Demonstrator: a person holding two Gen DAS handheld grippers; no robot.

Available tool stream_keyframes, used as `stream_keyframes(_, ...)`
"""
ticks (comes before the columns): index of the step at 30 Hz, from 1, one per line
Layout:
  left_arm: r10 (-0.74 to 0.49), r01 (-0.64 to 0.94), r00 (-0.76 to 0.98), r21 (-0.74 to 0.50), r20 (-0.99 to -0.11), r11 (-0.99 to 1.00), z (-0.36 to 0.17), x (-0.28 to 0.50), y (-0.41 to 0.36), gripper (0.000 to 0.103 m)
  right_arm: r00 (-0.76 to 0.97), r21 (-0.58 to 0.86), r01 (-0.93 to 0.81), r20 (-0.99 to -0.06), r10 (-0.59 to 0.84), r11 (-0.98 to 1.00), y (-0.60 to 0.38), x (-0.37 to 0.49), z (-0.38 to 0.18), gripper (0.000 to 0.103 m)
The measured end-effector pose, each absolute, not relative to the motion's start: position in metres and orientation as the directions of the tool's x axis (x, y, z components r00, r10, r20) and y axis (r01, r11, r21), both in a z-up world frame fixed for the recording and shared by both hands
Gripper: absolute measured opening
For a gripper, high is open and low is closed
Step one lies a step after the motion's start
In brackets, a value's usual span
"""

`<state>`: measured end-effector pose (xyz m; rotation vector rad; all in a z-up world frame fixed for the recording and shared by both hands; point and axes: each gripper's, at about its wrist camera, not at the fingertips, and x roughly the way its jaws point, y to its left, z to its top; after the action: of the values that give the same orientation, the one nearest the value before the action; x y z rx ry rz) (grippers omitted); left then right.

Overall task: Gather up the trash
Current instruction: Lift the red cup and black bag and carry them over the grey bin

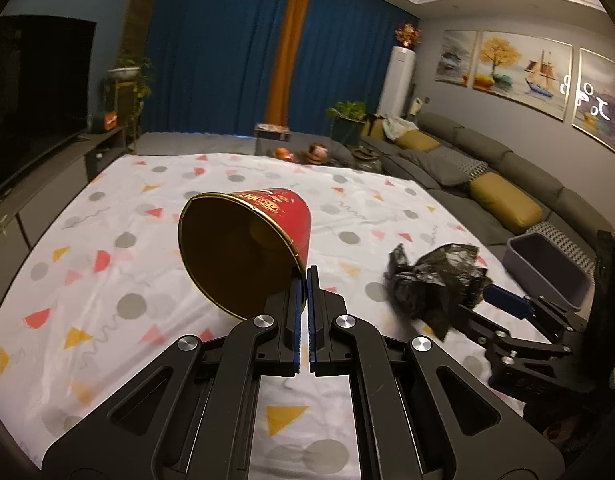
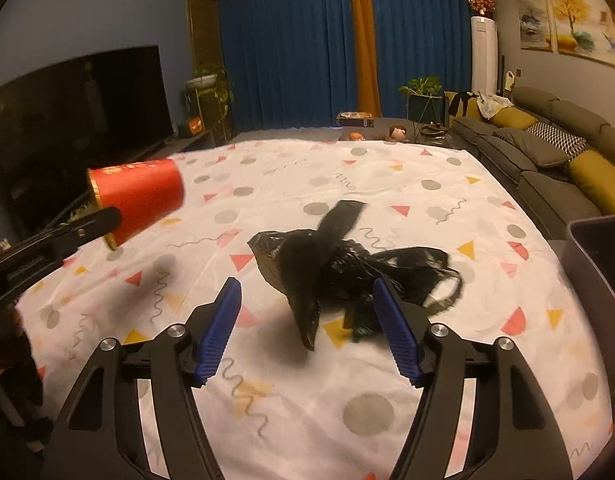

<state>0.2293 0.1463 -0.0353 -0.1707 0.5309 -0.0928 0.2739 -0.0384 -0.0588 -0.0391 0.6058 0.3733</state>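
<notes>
My left gripper (image 1: 307, 276) is shut on the rim of a red paper cup (image 1: 243, 248), which is tipped on its side above the cloth with its dark inside facing the camera. In the right wrist view the same cup (image 2: 143, 196) hangs at the left, pinched by the left gripper's fingers (image 2: 103, 218). A crumpled black plastic bag (image 2: 327, 256) lies blurred between and just beyond the tips of my right gripper (image 2: 305, 286), whose jaws stand wide open with neither blue pad pressing on it. The left wrist view shows the bag (image 1: 431, 284) at the right.
A white cloth with coloured triangles and grey dots (image 2: 347, 184) covers the table. A grey bin (image 2: 591, 248) stands off the table's right edge, also in the left wrist view (image 1: 547, 264). A sofa runs along the right, a television stands at the left.
</notes>
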Motion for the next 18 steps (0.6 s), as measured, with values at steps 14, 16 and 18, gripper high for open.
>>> stream_keyframes(14, -0.167, 0.062, 0.852, -0.220, -0.496, 0.973, -0.044, 0.228, 0.149, 0.002, 0.769, 0.007, -0.308, -0.587, 0.253, 0.951, -0.027, 0.293, -0.070, 0.001)
stream_keyframes(16, -0.165, 0.062, 0.852, -0.216, -0.497, 0.974, -0.044, 0.227, 0.148, 0.002, 0.781, 0.006, -0.301, -0.572, 0.250, 0.954, -0.034, 0.288, -0.065, 0.001)
stream_keyframes(18, -0.161, 0.062, 0.852, -0.210, -0.498, 0.976, -0.044, 0.227, 0.145, 0.002, 0.796, 0.004, -0.292, -0.554, 0.245, 0.956, -0.043, 0.280, -0.058, 0.001)
